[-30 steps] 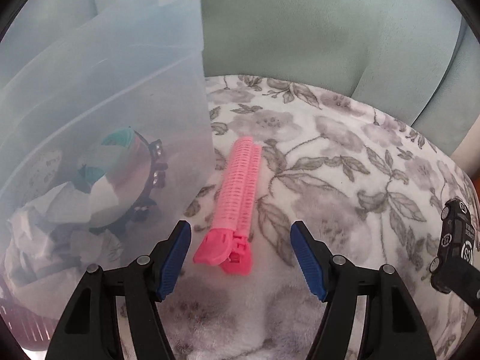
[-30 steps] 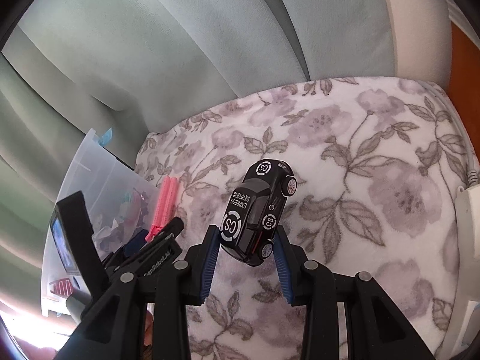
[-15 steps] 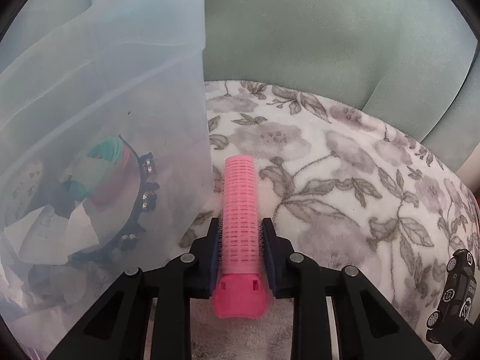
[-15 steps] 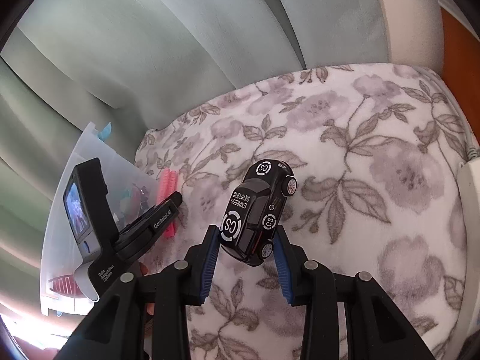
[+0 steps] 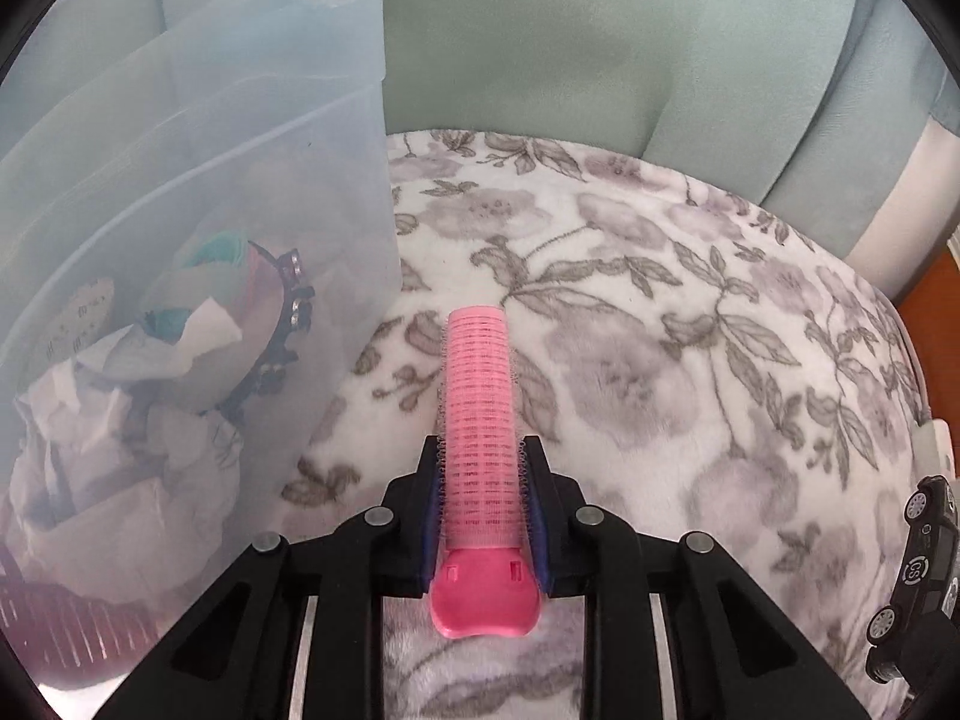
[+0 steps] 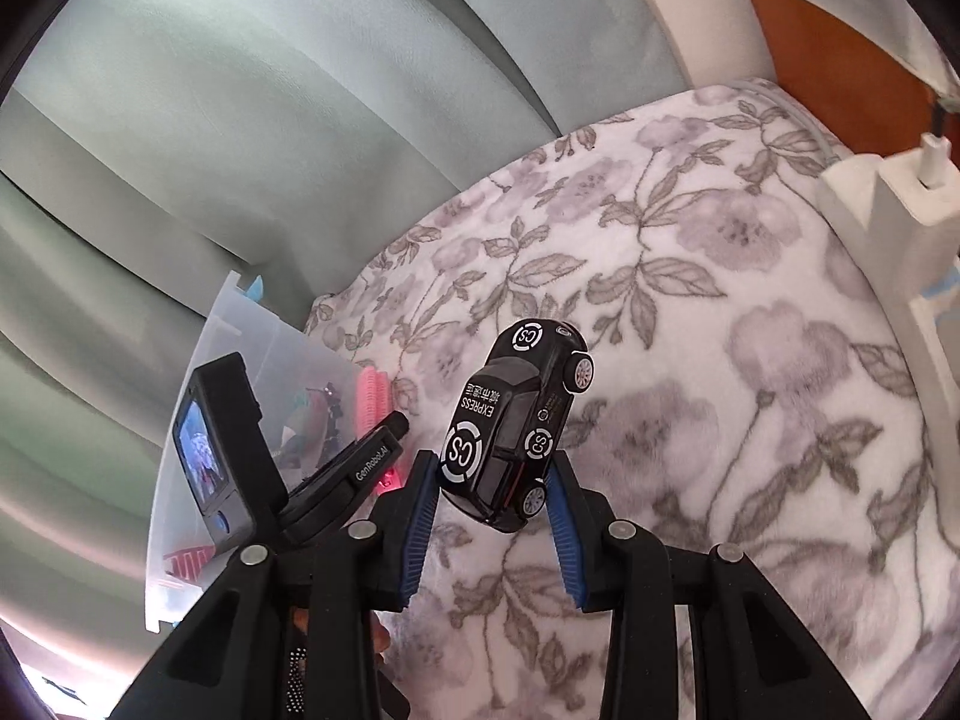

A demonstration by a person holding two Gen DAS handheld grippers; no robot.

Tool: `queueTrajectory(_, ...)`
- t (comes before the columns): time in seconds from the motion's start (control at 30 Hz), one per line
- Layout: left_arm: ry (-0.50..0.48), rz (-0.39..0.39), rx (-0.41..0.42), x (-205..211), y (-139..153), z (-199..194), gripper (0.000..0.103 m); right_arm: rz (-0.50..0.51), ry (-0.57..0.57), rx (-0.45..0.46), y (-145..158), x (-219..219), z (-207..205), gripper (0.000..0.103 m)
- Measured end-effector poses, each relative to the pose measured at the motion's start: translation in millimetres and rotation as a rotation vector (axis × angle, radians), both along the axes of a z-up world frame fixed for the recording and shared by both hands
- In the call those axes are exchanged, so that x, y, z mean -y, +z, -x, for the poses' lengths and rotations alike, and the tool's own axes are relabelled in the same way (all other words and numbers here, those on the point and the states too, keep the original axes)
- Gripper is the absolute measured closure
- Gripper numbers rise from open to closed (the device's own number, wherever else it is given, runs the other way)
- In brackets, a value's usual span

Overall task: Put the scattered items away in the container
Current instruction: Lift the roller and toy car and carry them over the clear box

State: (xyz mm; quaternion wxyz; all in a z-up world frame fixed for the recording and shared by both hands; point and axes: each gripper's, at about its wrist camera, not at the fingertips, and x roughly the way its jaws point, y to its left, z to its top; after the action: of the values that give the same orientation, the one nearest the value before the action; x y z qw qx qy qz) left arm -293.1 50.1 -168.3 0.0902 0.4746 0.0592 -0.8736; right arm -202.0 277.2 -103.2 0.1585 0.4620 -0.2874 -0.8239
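Note:
My left gripper (image 5: pixel 480 480) is shut on a pink hair roller clip (image 5: pixel 480 420) and holds it above the floral blanket, just right of the clear plastic container (image 5: pixel 210 210). My right gripper (image 6: pixel 492 480) is shut on a black toy car (image 6: pixel 510 426), raised over the blanket. The car also shows at the right edge of the left wrist view (image 5: pixel 918 570). The left gripper body, the roller (image 6: pixel 373 397) and the container (image 6: pixel 240 372) show at the left of the right wrist view.
The container holds crumpled white paper (image 5: pixel 120 420), a beaded black hair band (image 5: pixel 282 324) and a red comb (image 5: pixel 66 630). A grey-green sofa back (image 5: pixel 600 48) rises behind the blanket (image 5: pixel 660 330). A white charger block with cable (image 6: pixel 900 192) lies at the right edge.
My left gripper closed on the pink roller and lifted it off the blanket. My right gripper kept hold of the car and rose a little.

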Motion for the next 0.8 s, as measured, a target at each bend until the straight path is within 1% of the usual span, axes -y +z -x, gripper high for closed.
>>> queueTrajectory(0.13, -0.059, -0.005, -0.018, -8.4, 20.6, -26.6, 0.078, 0.023, -0.03, -0.007, 9.1, 3.0, -29.2, 0.064)
queueTrajectory(0.27, -0.104, -0.02, -0.058, -11.6, 50.9, -50.0, 0.078, 0.034, -0.037, -0.038, 26.0, 7.7, -55.5, 0.064)
queueTrajectory(0.4, -0.135, -0.022, -0.131, -11.9, 90.8, -76.2, 0.078, 0.054, -0.045, -0.098, 52.4, 10.8, -79.5, 0.064)
queueTrajectory(0.47, -0.147, -0.026, -0.165, -10.5, 108.5, -83.1, 0.078, 0.065, -0.043, -0.135, 67.3, 13.9, -90.6, 0.064)
queueTrajectory(0.6, -0.153, -0.032, -0.232, -2.0, 143.9, -113.9, 0.078, 0.075, -0.04, -0.208, 96.2, 23.0, -111.4, 0.064)
queueTrajectory(0.7, -0.151, -0.05, -0.274, 7.2, 163.5, -131.0, 0.078, 0.07, -0.04, -0.247, 114.3, 30.8, -126.8, 0.064)
queueTrajectory(0.8, -0.153, -0.046, -0.304, 10.9, 179.8, -142.9, 0.078, 0.069, -0.042, -0.291, 130.4, 37.4, -142.5, 0.064)
